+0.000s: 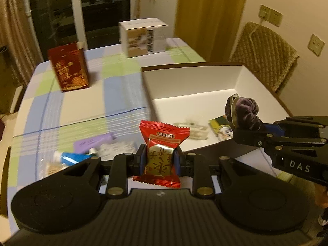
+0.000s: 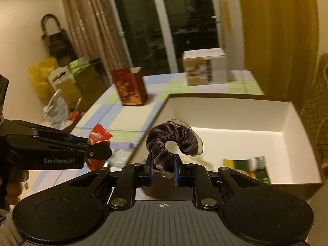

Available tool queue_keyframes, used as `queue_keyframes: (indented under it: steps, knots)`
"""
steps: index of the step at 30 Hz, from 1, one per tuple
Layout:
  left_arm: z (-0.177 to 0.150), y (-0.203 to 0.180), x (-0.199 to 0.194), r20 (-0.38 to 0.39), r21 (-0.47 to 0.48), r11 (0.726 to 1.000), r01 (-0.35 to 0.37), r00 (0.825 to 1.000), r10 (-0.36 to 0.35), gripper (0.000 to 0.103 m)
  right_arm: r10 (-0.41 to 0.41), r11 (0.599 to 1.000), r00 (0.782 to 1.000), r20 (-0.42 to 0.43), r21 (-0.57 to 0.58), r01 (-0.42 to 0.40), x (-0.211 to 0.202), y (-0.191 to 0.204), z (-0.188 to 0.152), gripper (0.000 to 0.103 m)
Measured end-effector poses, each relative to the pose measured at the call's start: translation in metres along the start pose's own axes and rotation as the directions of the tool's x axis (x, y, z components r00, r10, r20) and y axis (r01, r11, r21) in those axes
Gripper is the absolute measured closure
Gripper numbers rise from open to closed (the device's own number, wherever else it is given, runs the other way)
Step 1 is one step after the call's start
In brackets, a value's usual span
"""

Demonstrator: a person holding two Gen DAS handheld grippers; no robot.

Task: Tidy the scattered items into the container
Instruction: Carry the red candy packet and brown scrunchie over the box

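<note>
A: What's the surface like, from near to far?

B: A table under a pastel checked cloth (image 1: 86, 94). Nearest lie a blue tube (image 1: 70, 157) and a lilac packet (image 1: 93, 143); to the right sits the open white-lined cardboard box (image 1: 242, 78), a green printed card (image 2: 246, 167) on its floor. Farther back stand a dark red carton with gold print (image 1: 69, 67) and a white printed box (image 1: 143, 38), then dark glass doors (image 1: 61, 10) and a mustard curtain (image 1: 209, 18).

A: And the fingers?

B: The left gripper (image 1: 160, 160) is narrowed around a red-and-gold foil candy wrapper (image 1: 162, 151), above the table just left of the box. The right gripper (image 2: 164, 170) pinches a dark purple velvet scrunchie (image 2: 172, 138) over the box's near edge.
</note>
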State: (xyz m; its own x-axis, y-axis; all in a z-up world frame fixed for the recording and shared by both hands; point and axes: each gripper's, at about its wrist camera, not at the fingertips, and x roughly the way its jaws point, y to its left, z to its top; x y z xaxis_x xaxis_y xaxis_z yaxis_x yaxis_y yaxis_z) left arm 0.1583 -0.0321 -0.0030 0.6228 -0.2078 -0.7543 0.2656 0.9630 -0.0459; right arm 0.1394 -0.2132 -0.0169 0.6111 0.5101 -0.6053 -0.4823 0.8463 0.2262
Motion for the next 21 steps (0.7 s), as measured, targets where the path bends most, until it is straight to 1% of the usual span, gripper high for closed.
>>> queue_keyframes:
  steps: [6,11,16,19,21]
  knots:
    - [0.015,-0.024,0.016,-0.012,0.038,0.999,0.026,1.0,-0.025,0.081,-0.046,0.998,0.999,0.012,0.049,0.046,-0.006,-0.029,0.002,0.082]
    - [0.028,-0.039,0.031,-0.015,0.069,0.997,0.044,0.999,-0.044,0.081,-0.077,0.995,0.997,0.025,0.071,0.075,-0.002,-0.048,0.004,0.082]
    - [0.044,-0.053,0.055,-0.027,0.097,0.993,0.061,0.998,-0.058,0.081,-0.112,0.99,0.993,0.025,0.088,0.11,0.018,-0.072,0.01,0.082]
    - [0.056,-0.061,0.073,-0.029,0.118,0.991,0.055,0.998,-0.052,0.081,-0.122,0.986,0.992,0.011,0.115,0.12,0.033,-0.088,0.015,0.082]
    - [0.065,-0.064,0.086,-0.034,0.122,0.991,0.047,0.998,-0.043,0.081,-0.134,0.985,0.991,0.003,0.11,0.133,0.043,-0.096,0.019,0.082]
